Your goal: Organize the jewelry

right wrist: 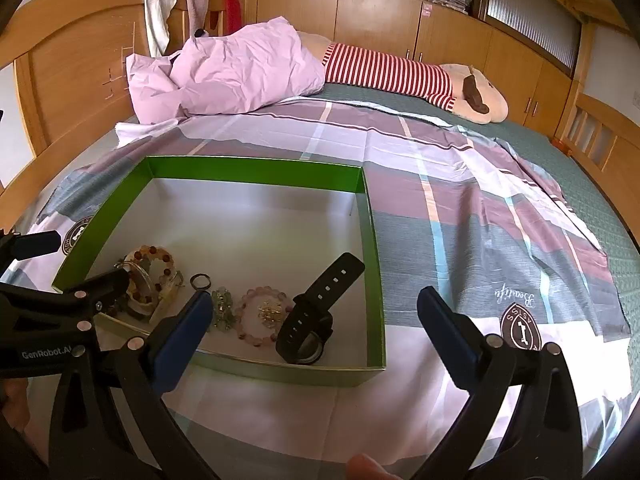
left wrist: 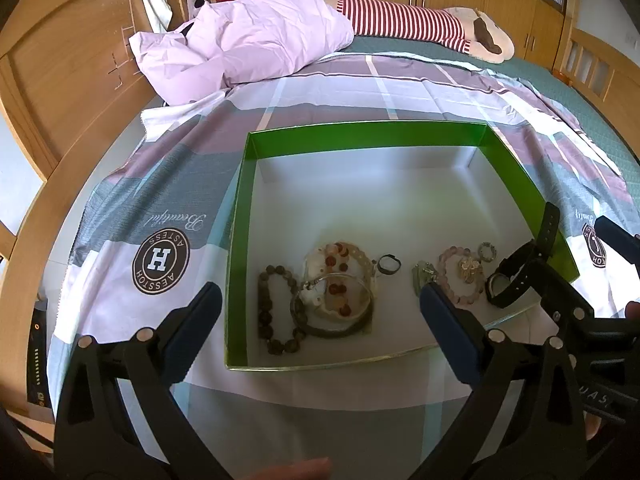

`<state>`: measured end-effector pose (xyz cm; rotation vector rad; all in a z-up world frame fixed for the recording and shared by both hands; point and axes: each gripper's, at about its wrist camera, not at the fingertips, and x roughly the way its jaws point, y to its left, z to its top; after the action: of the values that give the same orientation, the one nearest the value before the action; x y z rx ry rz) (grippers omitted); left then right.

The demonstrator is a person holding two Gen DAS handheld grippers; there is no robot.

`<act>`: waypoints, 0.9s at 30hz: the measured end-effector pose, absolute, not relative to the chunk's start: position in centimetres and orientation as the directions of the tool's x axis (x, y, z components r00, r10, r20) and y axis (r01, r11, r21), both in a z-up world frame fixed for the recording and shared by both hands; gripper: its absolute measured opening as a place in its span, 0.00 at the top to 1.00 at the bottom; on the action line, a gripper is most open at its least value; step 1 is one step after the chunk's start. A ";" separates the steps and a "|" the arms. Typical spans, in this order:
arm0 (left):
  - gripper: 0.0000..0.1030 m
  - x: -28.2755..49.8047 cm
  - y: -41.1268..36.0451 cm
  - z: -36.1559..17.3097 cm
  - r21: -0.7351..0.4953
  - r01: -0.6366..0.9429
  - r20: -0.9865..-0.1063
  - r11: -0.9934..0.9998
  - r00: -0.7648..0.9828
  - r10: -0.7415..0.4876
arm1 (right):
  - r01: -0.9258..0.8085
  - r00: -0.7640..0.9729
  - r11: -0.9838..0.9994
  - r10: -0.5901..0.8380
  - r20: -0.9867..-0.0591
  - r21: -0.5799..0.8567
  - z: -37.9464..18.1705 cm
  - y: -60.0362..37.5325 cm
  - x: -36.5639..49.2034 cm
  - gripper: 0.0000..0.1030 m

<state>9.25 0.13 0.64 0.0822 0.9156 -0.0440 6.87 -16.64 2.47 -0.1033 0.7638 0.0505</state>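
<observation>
A green box (left wrist: pixel 240 184) (right wrist: pixel 372 240) with a white floor lies on the bed. In its near part lie a dark bead bracelet (left wrist: pixel 266 308), stacked bangles with amber beads (left wrist: pixel 340 280) (right wrist: pixel 150 276), a small ring (left wrist: pixel 389 265) (right wrist: pixel 200 280), a pink bead bracelet (left wrist: pixel 460 276) (right wrist: pixel 262 316) and a black watch (left wrist: pixel 516 276) (right wrist: pixel 312 320). My left gripper (left wrist: pixel 320 304) is open and empty, over the box's near edge. My right gripper (right wrist: pixel 314 316) is open and empty, above the box's near right corner.
The box sits on a plaid sheet (right wrist: pixel 460 208) with round logos. A pink pillow (left wrist: pixel 248 36) and a striped plush toy (right wrist: pixel 400 68) lie at the far end. A wooden headboard (left wrist: pixel 60 64) stands at the left, wooden cabinets behind.
</observation>
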 end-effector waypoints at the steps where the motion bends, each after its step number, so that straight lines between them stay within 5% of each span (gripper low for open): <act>1: 0.04 9.3 0.1 0.6 0.053 0.073 -0.794 0.996 0.609 -0.003 | -0.083 0.721 0.994 0.009 -0.693 -0.074 2.5 -16.6 6.9 0.03; 27: 0.04 9.2 0.1 0.4 0.057 0.080 -0.797 0.995 0.604 -0.003 | -0.083 0.720 0.994 0.008 -0.693 -0.075 2.5 -16.6 6.9 0.03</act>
<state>9.17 0.13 0.35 0.0899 0.9218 -0.0476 6.85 -16.57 2.47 -0.1039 0.7651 0.0504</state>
